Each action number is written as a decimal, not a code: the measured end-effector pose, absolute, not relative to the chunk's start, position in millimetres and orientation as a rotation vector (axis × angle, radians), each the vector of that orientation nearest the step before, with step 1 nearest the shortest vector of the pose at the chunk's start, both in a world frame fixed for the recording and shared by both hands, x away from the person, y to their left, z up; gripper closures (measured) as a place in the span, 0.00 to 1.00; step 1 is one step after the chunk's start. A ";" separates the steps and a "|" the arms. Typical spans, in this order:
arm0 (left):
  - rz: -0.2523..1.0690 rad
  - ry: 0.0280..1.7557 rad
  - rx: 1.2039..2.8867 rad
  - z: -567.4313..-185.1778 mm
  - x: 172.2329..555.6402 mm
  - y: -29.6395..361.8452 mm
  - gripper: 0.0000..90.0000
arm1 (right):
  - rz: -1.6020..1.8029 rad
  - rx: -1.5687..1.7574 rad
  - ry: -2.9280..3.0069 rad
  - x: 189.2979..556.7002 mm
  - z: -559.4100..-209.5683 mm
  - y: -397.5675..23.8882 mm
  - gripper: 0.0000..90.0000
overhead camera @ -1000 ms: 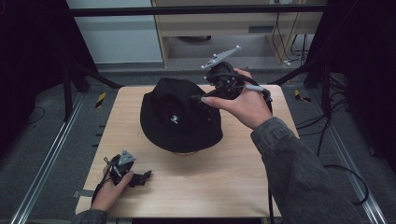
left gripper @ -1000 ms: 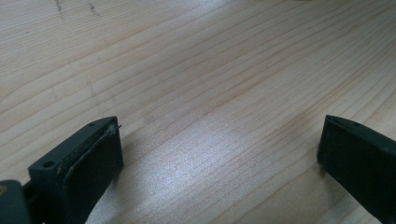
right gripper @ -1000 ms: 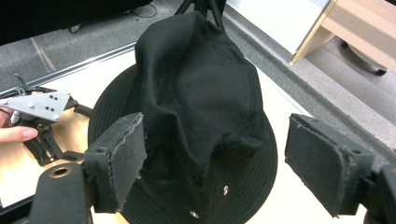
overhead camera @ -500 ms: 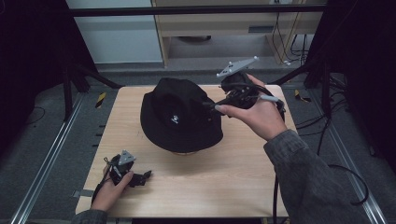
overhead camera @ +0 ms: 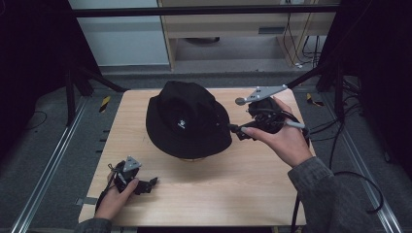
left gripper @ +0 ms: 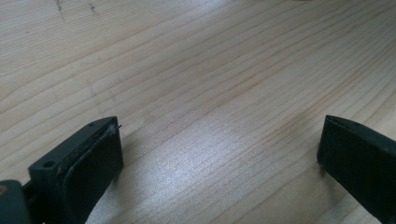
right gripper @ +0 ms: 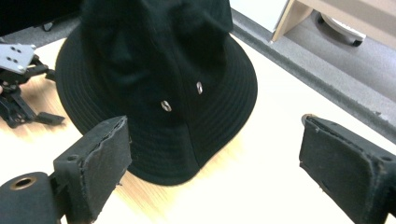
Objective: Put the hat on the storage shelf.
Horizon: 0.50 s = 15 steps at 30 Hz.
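Wooden table (overhead camera: 243,194) under dim light, black bucket hat (overhead camera: 187,121) sitting crown-up near its middle, slightly toward 12 o'clock, resting on something pale barely visible under the brim. Right gripper (overhead camera: 236,131) at the hat's 3 o'clock, tips just beside the brim edge, jaws just been opening and now spread wide with nothing between them; in the right gripper view the hat (right gripper: 159,88) lies ahead of the jaws, not gripped. Left gripper (overhead camera: 148,183) low on the table at the hat's 7 o'clock, well apart, jaws wide over bare wood (left gripper: 210,93), holding nothing.

Dim, dark-edged high view; overhead glare on the table (left gripper: 224,154).
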State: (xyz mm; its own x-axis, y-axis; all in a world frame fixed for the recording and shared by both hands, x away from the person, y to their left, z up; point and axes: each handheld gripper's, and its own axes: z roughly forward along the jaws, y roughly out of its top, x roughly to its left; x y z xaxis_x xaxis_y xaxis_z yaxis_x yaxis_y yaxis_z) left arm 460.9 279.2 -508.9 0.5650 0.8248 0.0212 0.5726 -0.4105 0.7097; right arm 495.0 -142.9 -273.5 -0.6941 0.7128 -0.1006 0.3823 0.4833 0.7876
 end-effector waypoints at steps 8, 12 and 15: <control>0.491 1.115 2.135 -508.9 460.7 279.1 0.00 | 1.087 0.964 2.314 490.3 -306.8 -160.3 0.07; 0.491 1.114 2.135 -508.9 460.7 279.1 0.00 | 1.092 0.974 2.312 487.8 -317.7 -166.4 0.06; 0.491 1.114 2.135 -508.9 460.7 279.1 0.00 | 1.098 0.988 2.309 485.9 -326.9 -171.1 0.06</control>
State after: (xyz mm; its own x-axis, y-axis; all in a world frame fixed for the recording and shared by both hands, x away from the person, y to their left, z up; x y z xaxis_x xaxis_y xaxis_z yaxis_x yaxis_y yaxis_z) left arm 460.7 279.1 -508.9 0.5646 0.8251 0.0218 0.5727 -0.4106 0.7095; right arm 485.9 -171.1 -326.9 -0.6711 0.7395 -0.0514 0.4269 0.4423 0.7888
